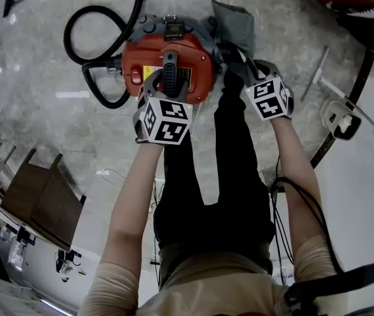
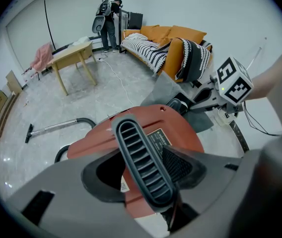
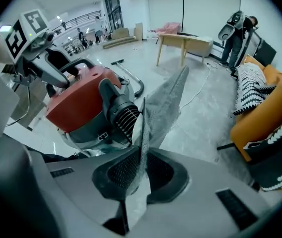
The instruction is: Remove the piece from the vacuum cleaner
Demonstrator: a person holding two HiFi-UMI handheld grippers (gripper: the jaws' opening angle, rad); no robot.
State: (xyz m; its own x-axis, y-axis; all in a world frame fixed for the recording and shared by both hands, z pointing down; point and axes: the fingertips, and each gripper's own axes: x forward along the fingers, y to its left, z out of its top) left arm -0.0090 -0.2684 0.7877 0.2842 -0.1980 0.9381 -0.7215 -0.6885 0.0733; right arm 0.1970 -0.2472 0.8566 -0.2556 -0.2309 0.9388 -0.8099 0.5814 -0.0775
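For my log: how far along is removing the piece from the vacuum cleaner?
Done: right hand-held gripper pinches the grey fabric piece; left hand-held gripper clamps the black handle. In hand: the fabric stands beside the red vacuum cleaner. Left: drawing it clear; whether it's already free is unclear.

the vacuum cleaner [image 1: 167, 61] has an orange-red body over a grey base, with a dark grey ribbed handle [image 2: 143, 165] and a black hose [image 1: 95, 9]. the cloth piece [image 3: 166, 103] is grey with a fine mesh. both marker cubes [image 1: 164, 120] carry black squares on white. the floor [image 1: 42, 91] is pale grey and marbled. the sofa [image 2: 173, 36] is orange, its blanket [image 2: 146, 47] striped black and white.
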